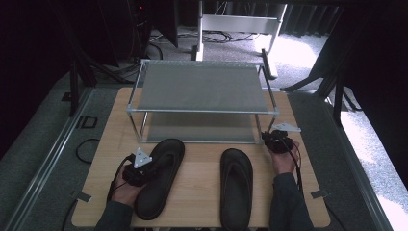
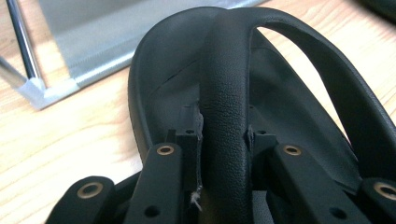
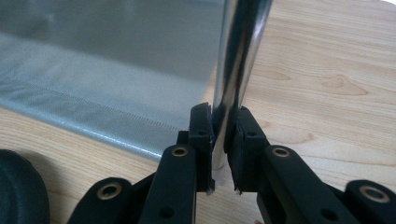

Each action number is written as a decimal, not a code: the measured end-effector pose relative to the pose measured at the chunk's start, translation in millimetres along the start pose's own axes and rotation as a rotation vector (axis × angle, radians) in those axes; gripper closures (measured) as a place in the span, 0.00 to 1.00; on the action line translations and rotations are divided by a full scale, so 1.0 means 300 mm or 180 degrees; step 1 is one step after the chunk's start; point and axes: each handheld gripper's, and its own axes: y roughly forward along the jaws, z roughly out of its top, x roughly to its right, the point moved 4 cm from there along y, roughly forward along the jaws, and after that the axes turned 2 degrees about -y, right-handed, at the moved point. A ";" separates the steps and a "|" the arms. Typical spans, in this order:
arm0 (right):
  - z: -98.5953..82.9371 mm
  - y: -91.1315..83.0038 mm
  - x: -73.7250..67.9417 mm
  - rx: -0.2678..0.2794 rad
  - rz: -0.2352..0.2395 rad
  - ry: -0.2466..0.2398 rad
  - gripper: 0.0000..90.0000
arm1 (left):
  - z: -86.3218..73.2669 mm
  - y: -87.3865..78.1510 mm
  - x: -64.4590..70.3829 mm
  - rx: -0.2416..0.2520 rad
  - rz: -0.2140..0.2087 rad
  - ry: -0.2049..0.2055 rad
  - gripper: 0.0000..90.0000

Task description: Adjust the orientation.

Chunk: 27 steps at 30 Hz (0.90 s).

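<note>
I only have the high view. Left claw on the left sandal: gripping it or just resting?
Observer: Gripping. The left claw is shut on the sandal strap.
Operator: Right claw?
Observer: The right claw is clamped on the rack's front leg, a chrome post.
Operator: Is the sandal off the table?
Observer: Cannot tell; in the left gripper view the left sandal sits close to the rack corner.

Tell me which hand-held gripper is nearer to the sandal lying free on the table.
Right. The right hand-held gripper clamps the rack's front leg just beside that sandal; the left hand-held gripper grips the other sandal's strap.
</note>
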 end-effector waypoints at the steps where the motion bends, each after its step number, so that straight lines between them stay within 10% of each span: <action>1: 0.000 0.000 0.000 0.0000 0.0000 0.0000 0.90 | 0.000 0.000 0.000 0.0000 0.0000 0.0000 0.82; 27: -0.020 -0.030 -0.012 -0.0025 0.0023 -0.0066 0.90 | 0.247 0.166 0.021 0.0418 0.0212 0.0139 0.82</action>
